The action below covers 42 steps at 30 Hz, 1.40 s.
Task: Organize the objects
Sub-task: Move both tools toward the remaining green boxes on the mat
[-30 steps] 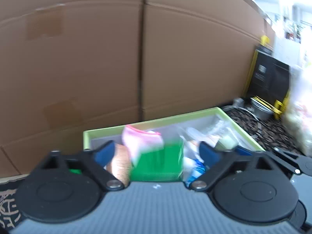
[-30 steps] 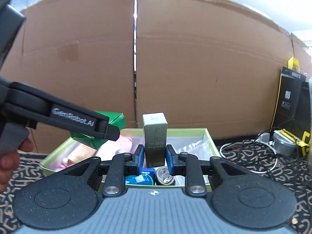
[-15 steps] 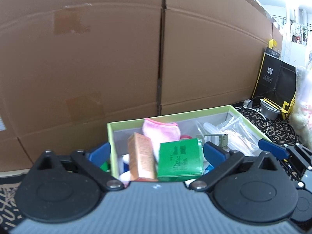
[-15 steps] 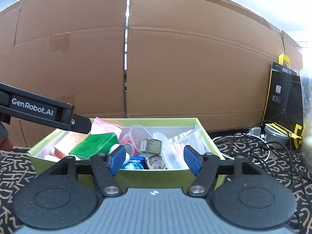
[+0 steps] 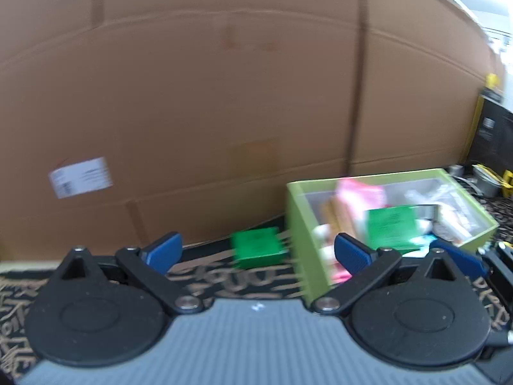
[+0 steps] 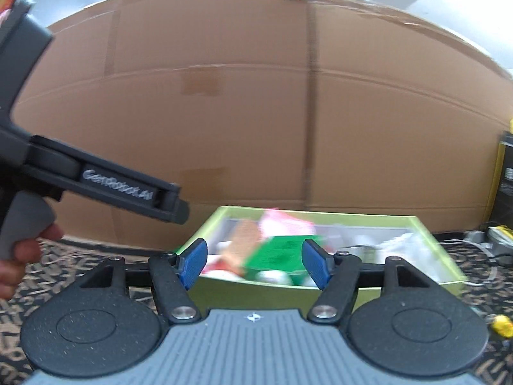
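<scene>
Left gripper [image 5: 256, 252] gapes wide and empty above a patterned rug [image 5: 224, 280], a small green box [image 5: 257, 251] beyond it, just beside the lime tray's [image 5: 299, 240] left wall. Right gripper [image 6: 255, 264], also wide and empty, faces the tray, crowded with a green carton [image 6: 279, 253] and pink cloth [image 6: 282, 223].

"GenRobot.AI" on left tool [image 6: 171, 207]

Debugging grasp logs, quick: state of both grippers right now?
Left gripper: open, holding nothing.
Right gripper: open, holding nothing; the green tray lies beyond its fingers.
</scene>
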{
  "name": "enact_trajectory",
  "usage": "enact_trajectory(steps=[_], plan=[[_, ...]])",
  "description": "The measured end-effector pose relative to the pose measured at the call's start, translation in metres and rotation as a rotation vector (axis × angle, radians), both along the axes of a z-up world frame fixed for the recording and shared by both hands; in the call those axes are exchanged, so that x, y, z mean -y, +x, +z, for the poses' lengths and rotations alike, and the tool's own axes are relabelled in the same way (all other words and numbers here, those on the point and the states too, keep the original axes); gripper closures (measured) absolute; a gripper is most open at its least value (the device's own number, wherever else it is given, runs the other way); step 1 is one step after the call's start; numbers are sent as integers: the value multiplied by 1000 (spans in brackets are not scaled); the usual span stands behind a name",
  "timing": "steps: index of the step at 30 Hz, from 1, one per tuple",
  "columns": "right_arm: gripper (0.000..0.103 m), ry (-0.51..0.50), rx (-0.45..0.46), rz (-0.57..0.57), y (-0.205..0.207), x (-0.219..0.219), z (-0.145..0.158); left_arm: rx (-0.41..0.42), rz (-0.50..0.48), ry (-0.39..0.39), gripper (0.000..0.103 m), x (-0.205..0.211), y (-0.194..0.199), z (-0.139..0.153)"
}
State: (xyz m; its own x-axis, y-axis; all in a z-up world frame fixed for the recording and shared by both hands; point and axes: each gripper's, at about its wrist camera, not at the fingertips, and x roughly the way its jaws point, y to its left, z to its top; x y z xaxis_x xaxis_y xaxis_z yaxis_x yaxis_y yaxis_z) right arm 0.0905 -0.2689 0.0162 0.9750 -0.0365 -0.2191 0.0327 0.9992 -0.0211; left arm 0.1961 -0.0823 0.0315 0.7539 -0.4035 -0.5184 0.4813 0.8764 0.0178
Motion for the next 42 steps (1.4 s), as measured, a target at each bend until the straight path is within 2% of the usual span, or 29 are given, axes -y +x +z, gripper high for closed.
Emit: enact_trajectory(steps=[6,12,19,21,23,26,30,35,37,40,42], plan=[[40,-28,-53,135,12,-58,-9,-41,104,14,0,-49,18,-10],[42,-93,-132,194,45,-109,-26,-83,161,14,0,-79,32,-25],[36,-170,-215,48,104,-137,-42,-112,243,-30,0,-114,55,-30],[26,-182,-240,23,121,-146,-43,-118,252,-37,0,-121,60,-32],[23,-191,-270,-23,140,-151,-45,-123,257,-42,0,-128,65,-35],[23,-178,-304,-106,162,-151,-55,-137,263,-50,0,-137,71,-41],[23,-143,-357,-163,191,-145,-61,-155,271,-60,0,-147,81,-49],[22,-183,-388,-225,223,-141,-67,-172,258,-65,0,-155,87,-56],[20,-167,-388,-248,230,-137,-67,-175,255,-64,0,-157,88,-58],[19,-158,-389,-231,233,-133,-67,-187,247,-76,0,-158,90,-60],[26,-170,-382,-171,226,-132,-68,-197,245,-86,0,-157,90,-61]])
